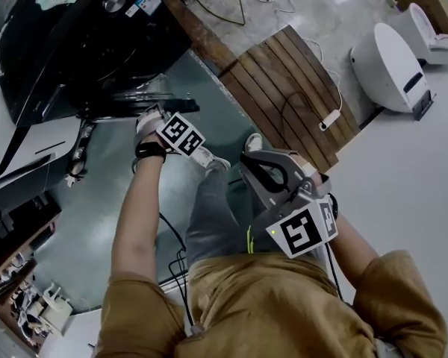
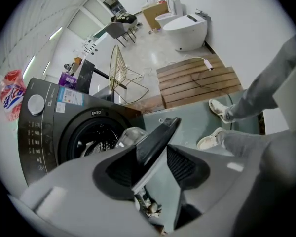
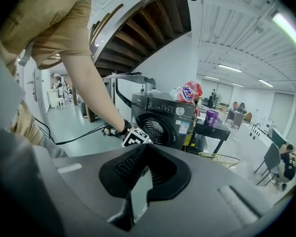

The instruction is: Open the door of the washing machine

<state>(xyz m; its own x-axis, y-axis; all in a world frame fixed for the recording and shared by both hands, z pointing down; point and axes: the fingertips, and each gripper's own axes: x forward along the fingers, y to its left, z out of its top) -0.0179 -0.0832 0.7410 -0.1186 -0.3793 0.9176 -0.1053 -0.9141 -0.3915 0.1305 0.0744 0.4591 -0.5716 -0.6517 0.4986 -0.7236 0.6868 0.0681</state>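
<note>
The dark front-loading washing machine [image 1: 82, 51] [image 2: 44, 132] [image 3: 163, 115] stands at the upper left of the head view. Its round door [image 1: 134, 95] hangs swung out from the drum opening [image 2: 89, 139]. My left gripper [image 1: 151, 114] [image 2: 155, 144] points steeply down and is shut on the door's dark edge [image 2: 163, 132], which runs up between its pads. My right gripper [image 1: 248, 159] [image 3: 145, 147] hovers over the floor to the right, apart from the machine, shut and holding nothing. In the right gripper view the left gripper's marker cube [image 3: 133, 136] shows at the machine's front.
A slatted wooden platform [image 1: 291, 95] with a white power strip lies to the right. Beyond it stands a white toilet [image 1: 392, 66]. A wire basket [image 2: 121, 78] is behind the machine and a detergent bag [image 3: 187, 90] on top. Cables [image 1: 172, 252] and the person's shoes [image 1: 213, 161] are on the green floor.
</note>
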